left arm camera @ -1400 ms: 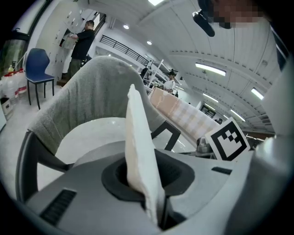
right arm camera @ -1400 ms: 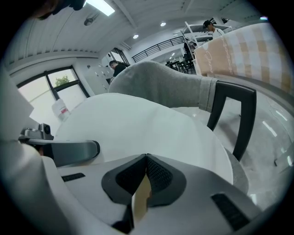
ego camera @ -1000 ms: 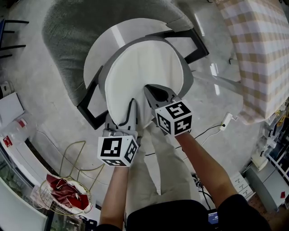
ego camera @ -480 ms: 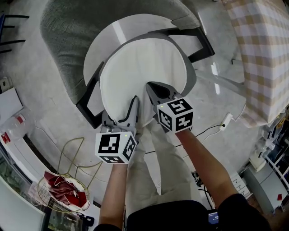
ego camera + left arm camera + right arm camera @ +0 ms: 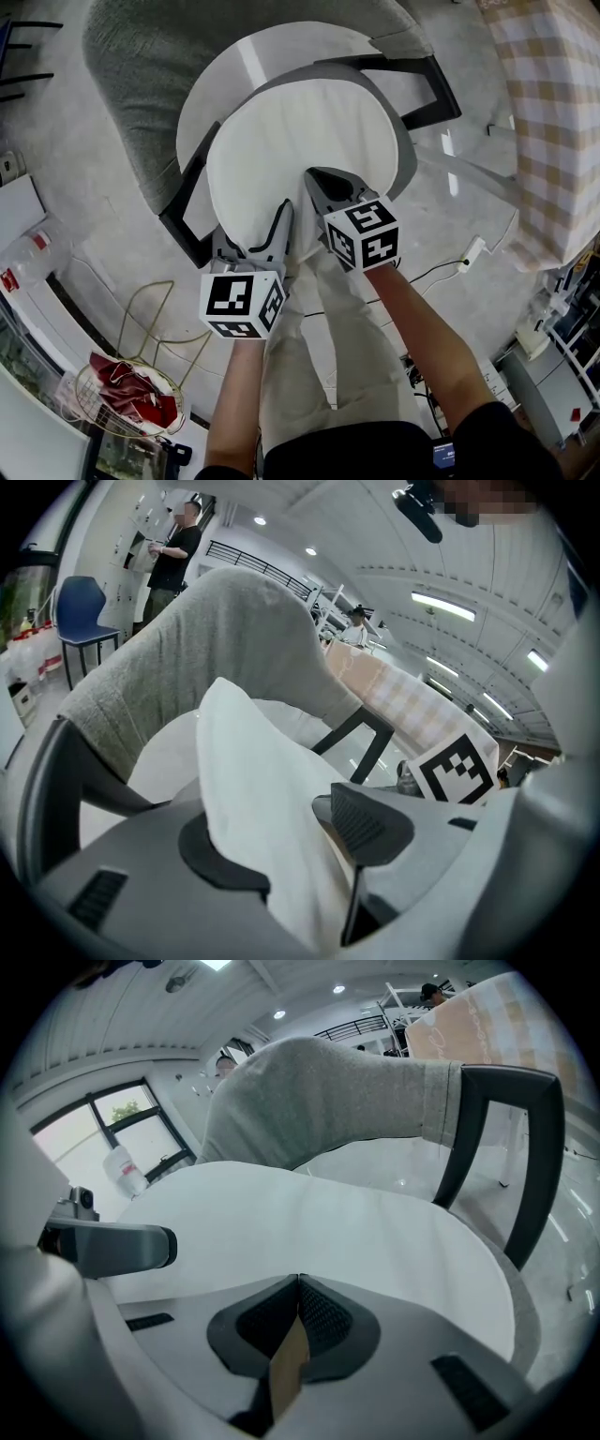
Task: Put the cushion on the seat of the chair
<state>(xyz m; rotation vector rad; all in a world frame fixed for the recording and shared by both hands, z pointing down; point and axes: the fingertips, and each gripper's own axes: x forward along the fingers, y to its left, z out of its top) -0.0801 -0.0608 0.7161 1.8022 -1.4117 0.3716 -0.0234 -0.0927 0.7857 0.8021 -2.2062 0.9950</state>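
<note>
While your left tongs (image 5: 251,234) have just been opening, their jaws stand apart with an upright fold of the white cushion (image 5: 300,141) loose between them, the cloth against one pad only. Your right tongs (image 5: 319,183) are pressed together on the cushion's near edge. The cushion lies over the seat (image 5: 244,56) of the chair (image 5: 427,89), covering most of it. Grey backrest (image 5: 141,84) beyond. Checked cloth (image 5: 553,112) at right.

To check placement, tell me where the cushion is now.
In the head view the cushion lies centre frame over the chair's seat, in front of the grey backrest, its near edge pinched in the right gripper.
</note>
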